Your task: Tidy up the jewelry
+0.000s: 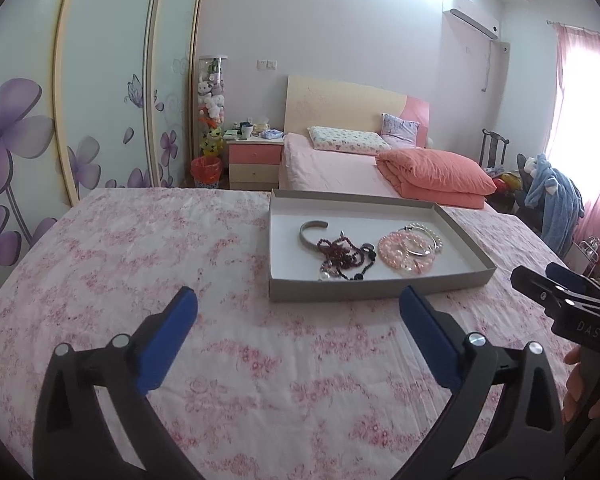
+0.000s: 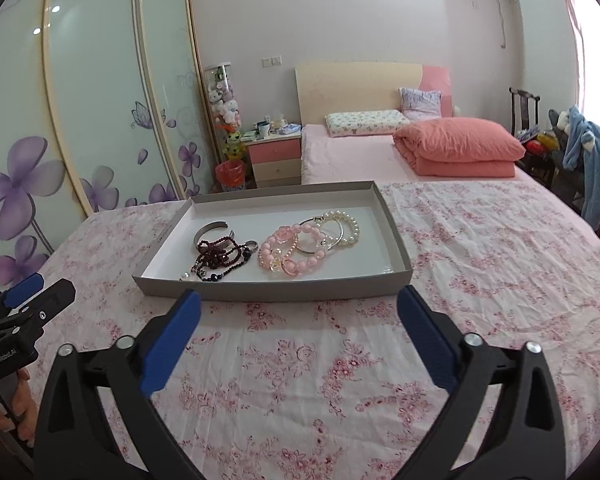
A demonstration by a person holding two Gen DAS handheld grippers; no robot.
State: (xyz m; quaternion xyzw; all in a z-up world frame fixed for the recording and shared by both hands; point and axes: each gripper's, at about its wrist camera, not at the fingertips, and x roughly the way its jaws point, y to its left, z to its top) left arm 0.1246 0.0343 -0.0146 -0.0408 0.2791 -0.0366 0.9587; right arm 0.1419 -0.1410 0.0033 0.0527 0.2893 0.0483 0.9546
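A shallow grey cardboard tray (image 1: 380,290) (image 2: 260,290) lies on a pink floral bedspread. Inside lie a silver cuff (image 1: 310,232) (image 2: 212,230), dark red and black beaded strands (image 1: 342,258) (image 2: 220,258), a pink bead bracelet (image 1: 404,256) (image 2: 288,252), a silver bangle (image 2: 320,240) and a pearl bracelet (image 1: 430,236) (image 2: 346,226). My left gripper (image 1: 298,300) hovers open over the bedspread, short of the tray's near left corner. My right gripper (image 2: 298,300) is open just before the tray's near wall. Nothing is between either pair of blue pads.
The bedspread (image 1: 140,264) (image 2: 480,260) stretches left and right of the tray. Behind are a bed with a folded salmon quilt (image 1: 436,176) (image 2: 460,148), a pink nightstand (image 1: 256,160), wardrobe doors with purple flowers (image 1: 20,128) and a chair draped with blue clothing (image 2: 588,152).
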